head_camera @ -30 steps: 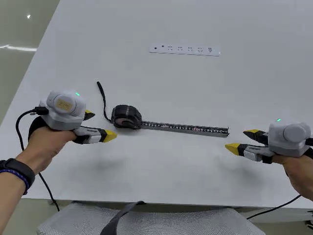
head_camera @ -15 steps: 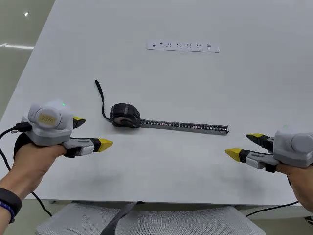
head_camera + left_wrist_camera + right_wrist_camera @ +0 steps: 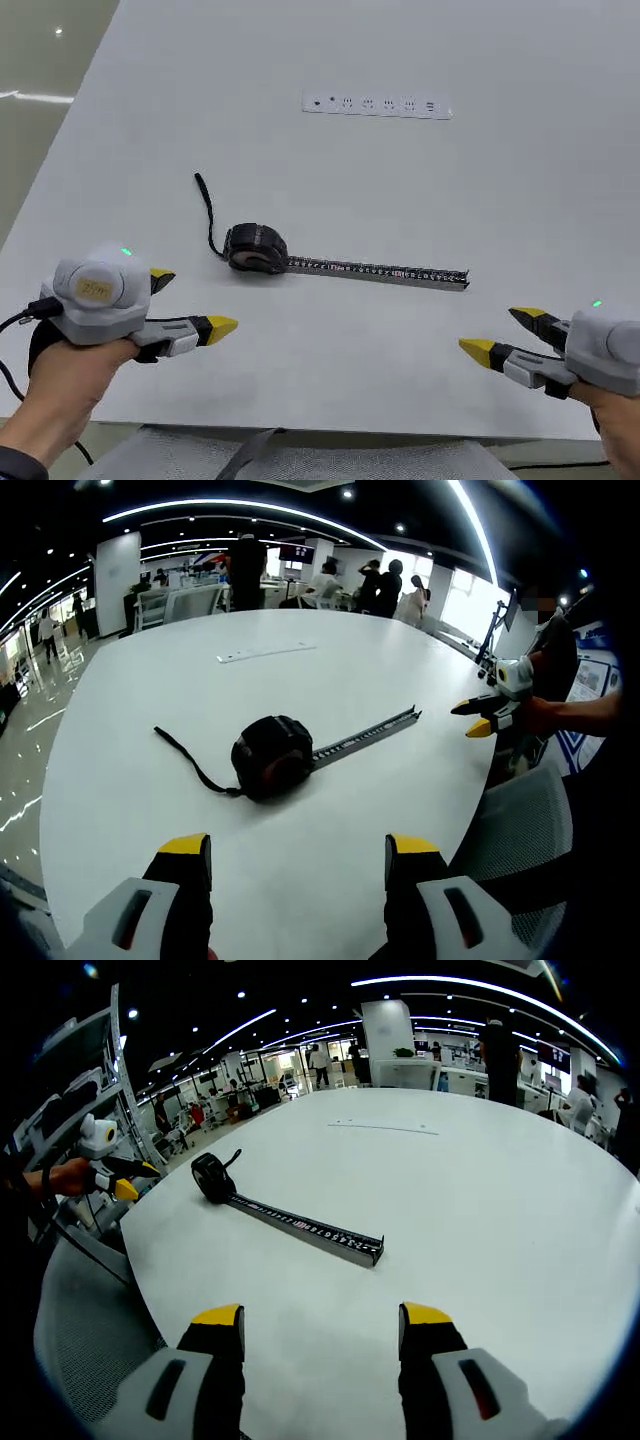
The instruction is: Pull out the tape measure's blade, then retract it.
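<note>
Clearly the pull-out looks done, so the risks lie in the retraction. At the near left the left gripper point(image 3: 192, 300) hovers over the table point(image 3: 300, 380) with its jaws spread, holding nothing, well short of the tape measure point(image 3: 256, 247). That sits left of centre, its strap point(image 3: 207, 205) trailing to the far left. The rounded case could squirt out of a shallow pinch, or the jaws could catch the strap instead. The blade point(image 3: 378, 272) lies flat, running right from the case. If its lock is released with the case unheld, I judge the spring could whip the blade in and skid the case. At the near right the right gripper point(image 3: 500, 331) is likewise spread and empty, near the blade's tip, and 2 jaws may scrape past so thin a strip.
</note>
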The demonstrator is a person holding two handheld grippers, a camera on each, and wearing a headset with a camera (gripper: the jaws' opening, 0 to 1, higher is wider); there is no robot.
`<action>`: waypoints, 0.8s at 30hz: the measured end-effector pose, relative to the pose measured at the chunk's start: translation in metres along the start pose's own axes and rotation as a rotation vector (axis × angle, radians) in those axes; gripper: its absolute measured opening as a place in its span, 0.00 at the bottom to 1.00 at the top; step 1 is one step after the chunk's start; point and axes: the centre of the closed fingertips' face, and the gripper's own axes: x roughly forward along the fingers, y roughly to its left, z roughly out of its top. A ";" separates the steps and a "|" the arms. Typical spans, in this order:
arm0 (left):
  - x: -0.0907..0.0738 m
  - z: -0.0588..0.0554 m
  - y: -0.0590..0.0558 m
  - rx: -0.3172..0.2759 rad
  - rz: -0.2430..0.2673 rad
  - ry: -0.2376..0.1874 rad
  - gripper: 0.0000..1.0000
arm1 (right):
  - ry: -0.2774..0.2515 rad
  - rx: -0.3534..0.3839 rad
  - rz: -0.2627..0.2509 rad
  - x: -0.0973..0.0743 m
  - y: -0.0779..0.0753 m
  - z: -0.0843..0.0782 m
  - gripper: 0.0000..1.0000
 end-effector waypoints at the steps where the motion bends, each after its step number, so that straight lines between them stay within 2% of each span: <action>1: -0.001 0.001 0.001 -0.003 0.002 -0.002 0.67 | 0.001 0.005 0.000 0.000 0.001 -0.001 0.63; 5: -0.004 0.003 0.004 -0.017 0.011 -0.014 0.68 | -0.011 -0.007 -0.008 -0.001 0.002 0.001 0.65; 8: -0.005 0.002 0.006 -0.009 0.016 -0.004 0.69 | -0.027 -0.003 -0.003 0.000 0.001 0.003 0.67; 11: -0.007 0.005 0.008 -0.011 0.021 -0.013 0.69 | -0.012 -0.009 0.000 0.001 0.001 0.001 0.67; 15: -0.009 0.006 0.007 -0.012 0.024 -0.023 0.69 | -0.018 -0.001 0.000 0.001 0.002 0.001 0.68; 24: -0.011 0.002 0.003 -0.015 0.023 -0.022 0.69 | -0.012 0.003 -0.002 -0.001 0.003 -0.002 0.69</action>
